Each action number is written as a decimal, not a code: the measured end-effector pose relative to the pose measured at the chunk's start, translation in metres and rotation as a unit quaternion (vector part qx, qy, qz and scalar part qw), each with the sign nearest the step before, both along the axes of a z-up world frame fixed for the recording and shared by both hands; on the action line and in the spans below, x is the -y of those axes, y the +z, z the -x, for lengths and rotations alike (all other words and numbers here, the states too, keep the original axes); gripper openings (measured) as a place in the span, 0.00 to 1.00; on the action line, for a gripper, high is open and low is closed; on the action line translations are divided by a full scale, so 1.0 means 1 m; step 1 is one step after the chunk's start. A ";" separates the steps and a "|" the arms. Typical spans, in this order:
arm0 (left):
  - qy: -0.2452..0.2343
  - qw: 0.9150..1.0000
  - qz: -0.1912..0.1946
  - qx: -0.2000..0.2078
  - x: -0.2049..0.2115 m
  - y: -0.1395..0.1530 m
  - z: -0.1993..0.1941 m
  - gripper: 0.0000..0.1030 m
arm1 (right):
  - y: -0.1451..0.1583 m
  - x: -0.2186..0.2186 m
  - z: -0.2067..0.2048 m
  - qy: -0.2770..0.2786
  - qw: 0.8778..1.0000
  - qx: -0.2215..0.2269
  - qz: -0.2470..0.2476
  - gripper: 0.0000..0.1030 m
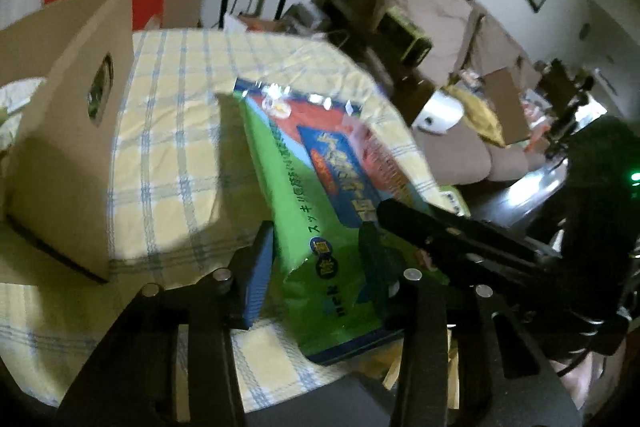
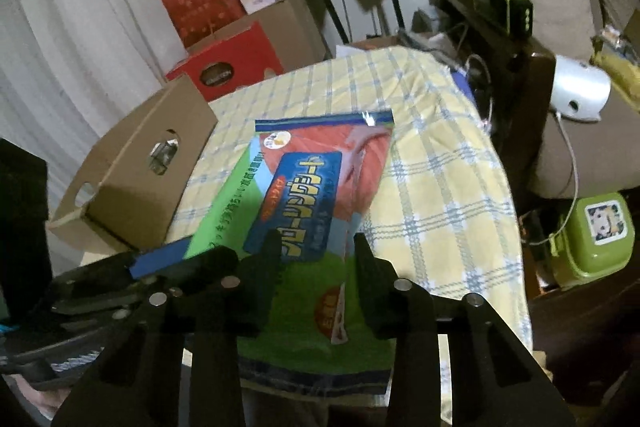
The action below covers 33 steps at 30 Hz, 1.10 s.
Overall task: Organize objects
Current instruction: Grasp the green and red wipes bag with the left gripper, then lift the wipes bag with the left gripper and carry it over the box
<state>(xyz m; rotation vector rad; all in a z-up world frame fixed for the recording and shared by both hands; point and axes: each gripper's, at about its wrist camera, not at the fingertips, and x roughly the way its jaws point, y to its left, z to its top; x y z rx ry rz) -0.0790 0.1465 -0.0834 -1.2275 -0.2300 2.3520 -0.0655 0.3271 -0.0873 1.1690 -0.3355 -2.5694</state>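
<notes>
On the green and blue packet (image 1: pixel 320 187) in front of you runs Japanese print; from the left wrist view you can make out the katakana スッキリ along its green edge, the rest too blurred to read. Large yellow characters (image 2: pixel 298 203) fill its blue panel, illegible to you. The red box (image 2: pixel 228 67) bears a dark oval label you cannot read.
</notes>
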 end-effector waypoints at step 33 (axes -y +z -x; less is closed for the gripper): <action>-0.010 0.997 0.060 0.048 0.005 -0.004 0.002 0.42 | -0.011 -0.014 0.009 -0.025 0.998 0.059 0.001 0.30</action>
